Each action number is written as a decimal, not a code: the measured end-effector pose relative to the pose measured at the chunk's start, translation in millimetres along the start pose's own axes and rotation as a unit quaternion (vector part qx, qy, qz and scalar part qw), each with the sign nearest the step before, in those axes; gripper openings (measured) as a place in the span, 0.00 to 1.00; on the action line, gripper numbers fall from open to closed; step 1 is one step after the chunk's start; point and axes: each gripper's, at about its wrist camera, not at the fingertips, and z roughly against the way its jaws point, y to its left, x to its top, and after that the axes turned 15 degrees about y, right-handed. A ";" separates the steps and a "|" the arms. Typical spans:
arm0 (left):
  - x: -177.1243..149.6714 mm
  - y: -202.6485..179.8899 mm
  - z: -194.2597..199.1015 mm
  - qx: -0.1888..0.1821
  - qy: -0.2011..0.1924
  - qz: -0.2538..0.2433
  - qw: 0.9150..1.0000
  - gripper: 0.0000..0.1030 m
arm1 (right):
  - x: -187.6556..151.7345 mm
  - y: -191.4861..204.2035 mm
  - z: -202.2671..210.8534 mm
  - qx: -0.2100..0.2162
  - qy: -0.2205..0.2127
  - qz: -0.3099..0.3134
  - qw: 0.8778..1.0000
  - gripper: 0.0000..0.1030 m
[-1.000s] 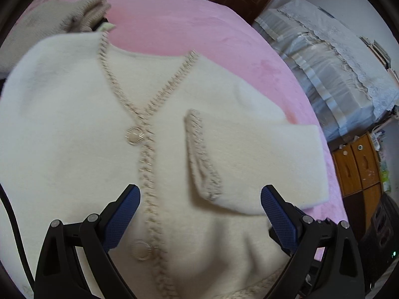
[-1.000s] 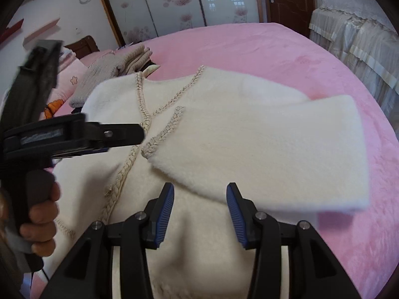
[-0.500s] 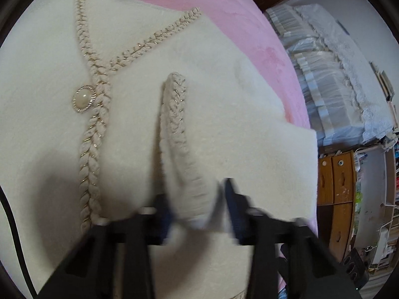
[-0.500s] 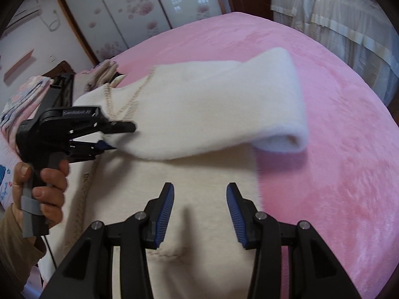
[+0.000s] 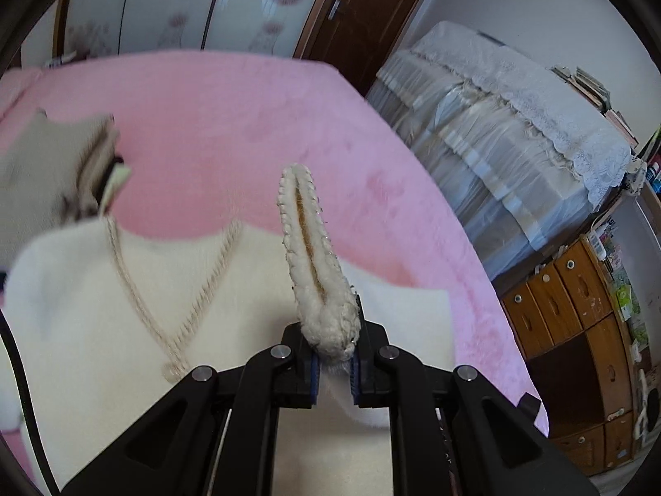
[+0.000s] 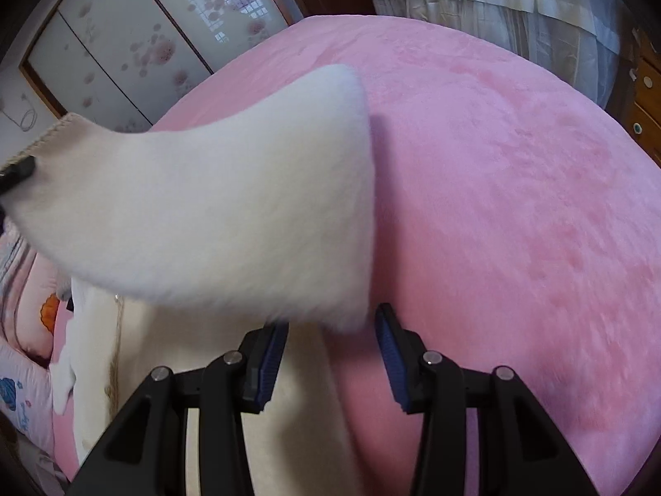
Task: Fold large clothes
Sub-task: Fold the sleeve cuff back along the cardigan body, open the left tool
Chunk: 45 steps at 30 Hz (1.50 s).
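Note:
A cream fluffy cardigan with braided trim lies on the pink bed. My left gripper is shut on the braided sleeve cuff, which stands up out of the jaws, lifted off the garment. In the right wrist view the raised sleeve hangs like a wide flap, and a left fingertip shows at its far left end. My right gripper is open just below the sleeve's lower fold, over the cardigan body and its edge. Its pads press on nothing.
A folded beige knit lies at the bed's far left. Patterned pillows lie left of the cardigan. A lace-covered piece of furniture and wooden drawers stand to the right. Sliding wardrobe doors stand behind the bed.
My left gripper closed on the cuff and lifted it, raising the sleeve off the cardigan. My right gripper slid right, to the sleeve's folded end, still open.

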 end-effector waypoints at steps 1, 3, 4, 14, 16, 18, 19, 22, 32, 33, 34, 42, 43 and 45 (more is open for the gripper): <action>0.0 1.4 10.8 0.005 -0.009 -0.002 1.000 0.08 | 5.3 1.4 -2.4 0.001 -0.004 0.001 1.000 0.43; 3.8 7.3 28.5 0.018 -0.030 -0.001 0.999 0.08 | 16.3 8.4 -9.6 -0.015 -0.003 0.010 1.000 0.17; 2.7 13.1 37.0 0.020 -0.037 0.001 0.999 0.08 | 19.8 15.2 -11.0 -0.043 -0.006 0.021 0.999 0.15; -66.3 152.9 -5.0 0.075 0.008 0.105 0.992 0.08 | 12.4 81.1 -17.5 -0.199 -0.023 0.195 0.960 0.24; -83.8 174.8 -27.7 0.086 0.033 0.121 0.988 0.08 | 6.3 85.2 -16.5 -0.205 -0.018 0.211 0.956 0.36; -96.7 190.0 -48.9 0.091 0.056 0.130 0.986 0.08 | 2.2 88.0 -14.5 -0.202 -0.005 0.218 0.955 0.46; -101.7 194.9 -58.2 0.090 0.068 0.132 0.985 0.09 | -1.2 88.4 -12.6 -0.198 0.003 0.222 0.955 0.46; -110.2 203.6 -75.8 0.080 0.095 0.122 0.985 0.12 | -4.3 86.6 -7.1 -0.179 0.029 0.229 0.956 0.47; -80.1 226.1 -67.6 0.039 0.102 0.099 0.989 0.73 | 32.1 48.3 65.5 -0.004 0.023 0.141 0.990 0.67; -73.6 230.4 -72.4 0.045 0.107 0.106 0.988 0.73 | 43.6 45.6 65.9 -0.010 0.012 0.123 0.992 0.67; -68.4 231.5 -76.8 0.046 0.111 0.109 0.987 0.73 | 52.9 43.8 63.2 -0.012 0.008 0.112 0.994 0.67; -31.5 233.3 -101.3 0.078 0.124 0.103 0.984 0.27 | 129.8 39.8 -10.0 -0.017 0.048 0.046 0.998 0.67; -29.7 234.3 -102.8 0.081 0.125 0.104 0.983 0.22 | 135.6 39.7 -17.6 -0.017 0.055 0.046 0.997 0.67; -28.4 233.3 -104.9 0.079 0.121 0.108 0.984 0.17 | 142.8 41.2 -38.6 -0.025 0.080 0.048 0.995 0.63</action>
